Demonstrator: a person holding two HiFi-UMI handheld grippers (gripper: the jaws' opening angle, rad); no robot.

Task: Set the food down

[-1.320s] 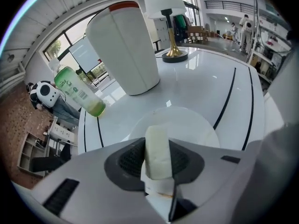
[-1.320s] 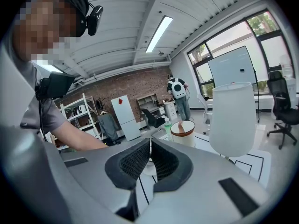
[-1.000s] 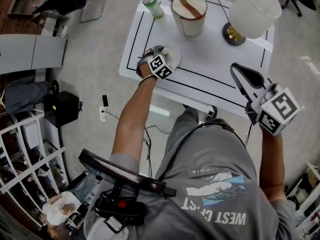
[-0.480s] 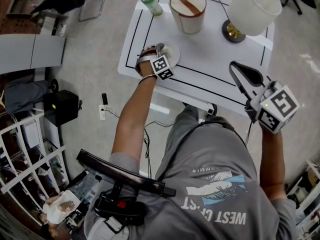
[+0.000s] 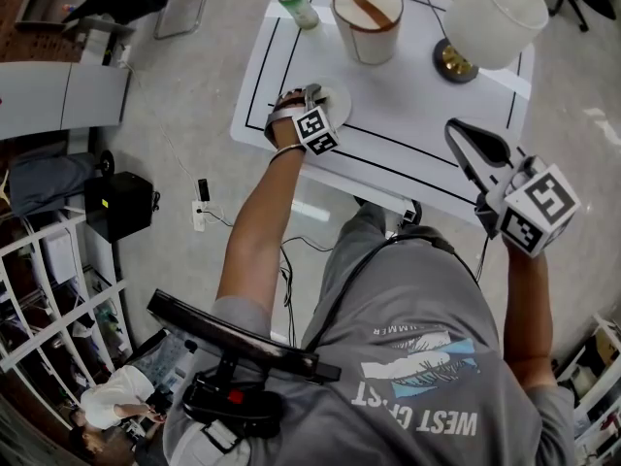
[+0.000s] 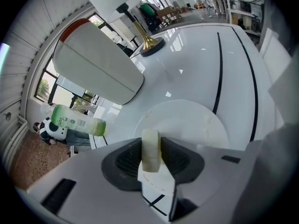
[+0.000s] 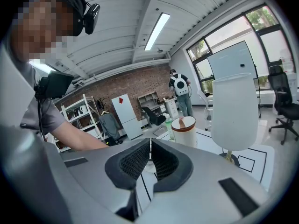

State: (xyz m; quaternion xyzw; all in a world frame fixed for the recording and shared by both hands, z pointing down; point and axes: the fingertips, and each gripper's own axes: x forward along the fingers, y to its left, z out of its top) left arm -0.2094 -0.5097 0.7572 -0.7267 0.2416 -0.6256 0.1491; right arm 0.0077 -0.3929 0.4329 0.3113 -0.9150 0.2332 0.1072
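A pale, thick slice of food (image 6: 150, 149) sits pinched upright between the dark pads of my left gripper (image 6: 150, 158). It hangs just over the near edge of a small white plate (image 6: 191, 118). In the head view my left gripper (image 5: 310, 95) reaches over that plate (image 5: 338, 100) at the table's left front. My right gripper (image 5: 468, 136) is raised off the table's right front corner. Its jaws (image 7: 149, 158) are shut with nothing between them.
On the white table (image 5: 408, 115) with black lines stand a white canister with a brown rim (image 5: 367, 19), a green bottle (image 5: 297, 6) and a lamp with a white shade (image 5: 493, 16). In the left gripper view the canister (image 6: 96, 64) and bottle (image 6: 77, 120) lie beyond the plate.
My left gripper has shifted slightly over the plate, still holding the slice. The right gripper has stayed where it was.
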